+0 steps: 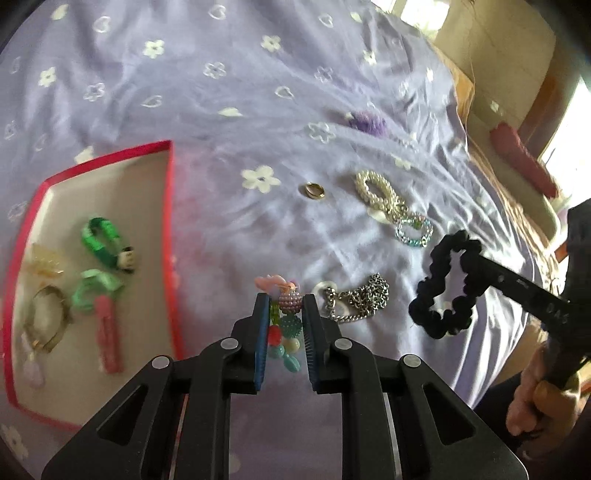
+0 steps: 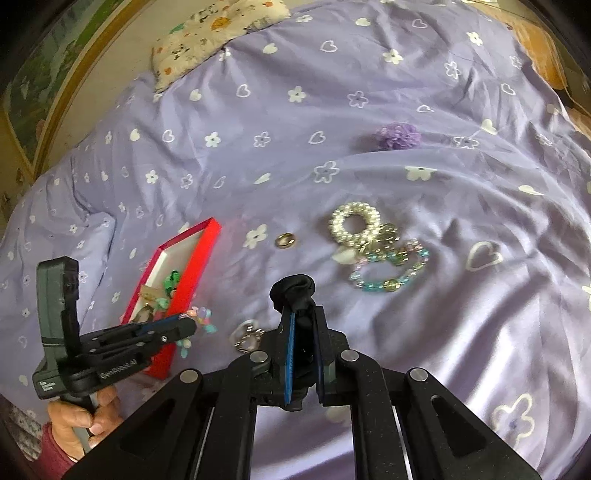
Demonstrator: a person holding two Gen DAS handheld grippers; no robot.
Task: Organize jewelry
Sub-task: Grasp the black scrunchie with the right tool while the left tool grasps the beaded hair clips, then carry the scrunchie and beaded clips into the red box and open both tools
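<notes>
My left gripper [image 1: 285,301] is shut on a colourful bead bracelet [image 1: 286,328] and holds it above the purple bedspread, just right of the red box [image 1: 168,206]. The box holds green hair ties [image 1: 105,242], a pink clip [image 1: 107,339] and a gold bracelet [image 1: 46,319]. My right gripper [image 2: 302,314] is shut on a black scrunchie [image 2: 293,291], which also shows in the left wrist view [image 1: 445,291]. On the bed lie a silver chain [image 1: 360,299], a gold ring [image 1: 315,191], a pearl bracelet [image 1: 376,190] and a blue bead bracelet [image 1: 414,230].
A purple pom-pom [image 2: 398,136] lies farther back on the bedspread. A patterned pillow [image 2: 218,29] sits at the head of the bed. A pink object [image 1: 522,162] lies on the wooden edge at the right.
</notes>
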